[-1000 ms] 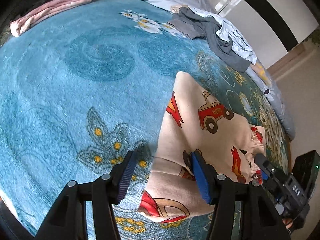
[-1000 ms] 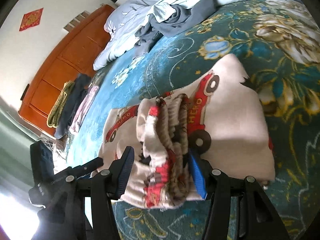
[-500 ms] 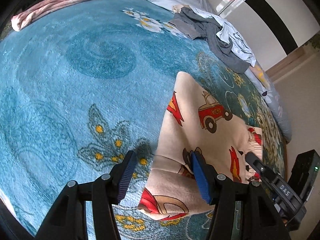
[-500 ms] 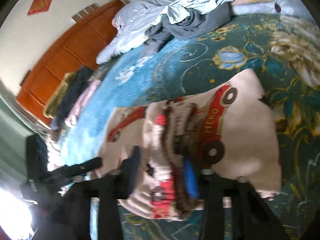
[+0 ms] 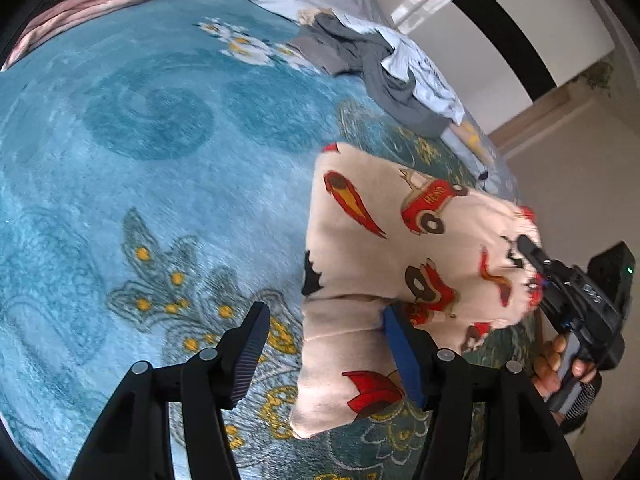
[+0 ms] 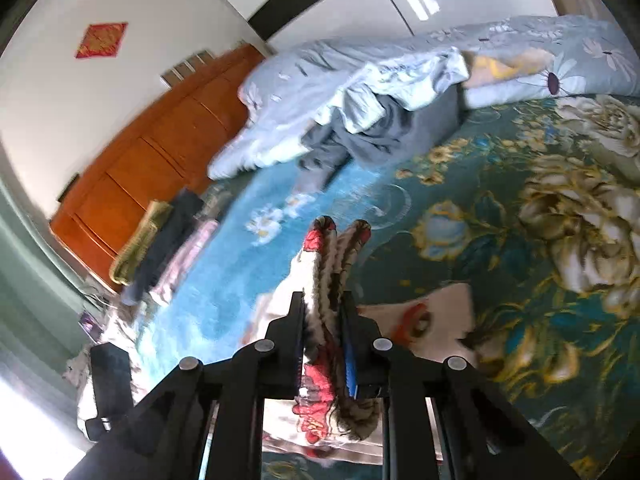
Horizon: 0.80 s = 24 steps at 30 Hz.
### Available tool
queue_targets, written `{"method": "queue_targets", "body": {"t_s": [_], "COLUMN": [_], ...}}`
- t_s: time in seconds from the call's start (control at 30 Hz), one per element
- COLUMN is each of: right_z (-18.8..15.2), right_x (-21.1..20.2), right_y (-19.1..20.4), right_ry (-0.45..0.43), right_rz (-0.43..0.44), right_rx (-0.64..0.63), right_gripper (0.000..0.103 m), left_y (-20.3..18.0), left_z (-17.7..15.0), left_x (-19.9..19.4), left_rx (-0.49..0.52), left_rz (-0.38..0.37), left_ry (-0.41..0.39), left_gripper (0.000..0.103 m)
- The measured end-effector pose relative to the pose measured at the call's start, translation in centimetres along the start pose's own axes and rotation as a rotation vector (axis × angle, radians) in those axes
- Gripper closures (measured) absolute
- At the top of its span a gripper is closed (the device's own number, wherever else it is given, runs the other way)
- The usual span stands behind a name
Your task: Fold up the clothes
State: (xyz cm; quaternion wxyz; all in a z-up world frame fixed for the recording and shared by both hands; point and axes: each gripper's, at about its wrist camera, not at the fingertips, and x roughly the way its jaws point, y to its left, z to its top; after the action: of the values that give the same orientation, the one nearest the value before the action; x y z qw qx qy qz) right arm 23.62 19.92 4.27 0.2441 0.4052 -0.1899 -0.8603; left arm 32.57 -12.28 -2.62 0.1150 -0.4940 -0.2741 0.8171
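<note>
Pinching a bunched edge of the cream car-print garment (image 6: 334, 264), the right gripper (image 6: 323, 334) lifts it off the blue blanket (image 5: 120, 128), while the left gripper (image 5: 324, 354) hangs spread wide, its right finger touching the cloth.

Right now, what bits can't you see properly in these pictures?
- Right wrist view: the gripped part of the car-print garment is hidden between the right gripper fingers.
- Right wrist view: the folded clothes stack by the wooden headboard is blurred, so pieces can't be counted.
- Left wrist view: the pink garment is cut off by the lens edge.
- Left wrist view: print on the light blue shirt is too small to read.
</note>
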Motion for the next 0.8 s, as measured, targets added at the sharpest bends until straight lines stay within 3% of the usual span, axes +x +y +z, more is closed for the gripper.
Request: {"method": "queue_targets", "body": {"t_s": [0.13,0.27,0.57,0.67,0.8], "right_z": [-1.3,-2.4,-2.8,-2.5,-1.9], "right_x": [1.8,2.9,3.7,3.3,0.7], "right_y": [-2.7,-5.4,-6.3,-6.1,-6.0], "right_ry": [0.067,0.100,0.120,0.128,0.063], "right_rz": [-0.070,-0.087,-0.114,-0.116,-0.198], "right_rx": [0.049,0.132,0.157,0.152,0.129], "right_gripper": [0.086,0.086,0.086,0.081,0.063], "left_y": [0.1,0.5,0.3,0.2,0.0], "left_z": [-0.4,-0.7,-0.6,-0.2,0.9], "left_x": [0.9,1.0,0.9,0.1,-1.2], "left_rx": [0.007,0.005,0.015,0.037,0.058], "left_rz": [0.015,0.016,0.023,0.029,0.032], "left_ry": [0.041,0.053,0.060,0.035,-0.027], "left_gripper": [0.039,0.039,0.039,0.039,0.039]}}
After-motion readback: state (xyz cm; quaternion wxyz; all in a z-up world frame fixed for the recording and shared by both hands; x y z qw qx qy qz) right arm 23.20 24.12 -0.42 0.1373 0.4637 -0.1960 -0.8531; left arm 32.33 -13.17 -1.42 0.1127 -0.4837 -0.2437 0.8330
